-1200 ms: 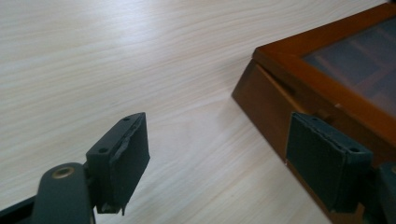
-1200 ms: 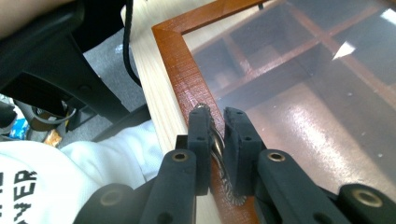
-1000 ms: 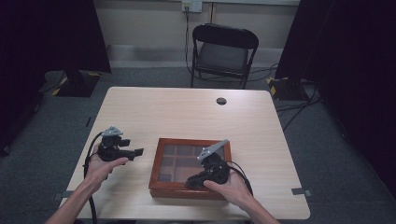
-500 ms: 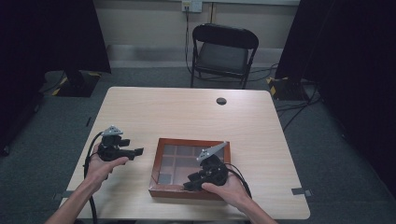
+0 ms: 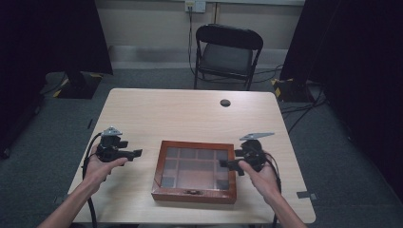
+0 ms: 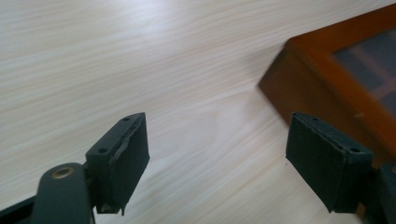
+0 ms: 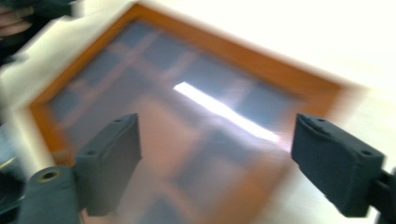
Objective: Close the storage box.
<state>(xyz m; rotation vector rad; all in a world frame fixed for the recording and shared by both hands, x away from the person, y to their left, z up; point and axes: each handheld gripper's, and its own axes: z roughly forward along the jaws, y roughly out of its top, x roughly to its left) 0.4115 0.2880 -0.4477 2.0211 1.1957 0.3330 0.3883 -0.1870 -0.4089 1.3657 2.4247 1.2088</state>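
Note:
A brown wooden box (image 5: 194,194) with a glass lid over several compartments lies shut near the table's front edge. My left gripper (image 5: 136,153) is held to the left of it, apart from it, jaws pointing toward the box. In the left gripper view its jaws (image 6: 217,158) stand open over bare tabletop, with the box corner (image 6: 327,79) to the right. My right gripper (image 5: 226,164) hovers at the box's right edge, pointing left. Its jaws (image 7: 215,154) have just been opening and hold nothing; the blurred lid (image 7: 187,116) lies beyond them.
The light wooden table (image 5: 190,114) has a small black round cap (image 5: 225,102) near its far edge. A black folding chair (image 5: 225,52) stands behind the table. Cables trail from both grippers over the front edge.
The right gripper has drawn away from the box's front right part to its right edge, and its jaws have gone from shut to open. The left gripper has stayed put.

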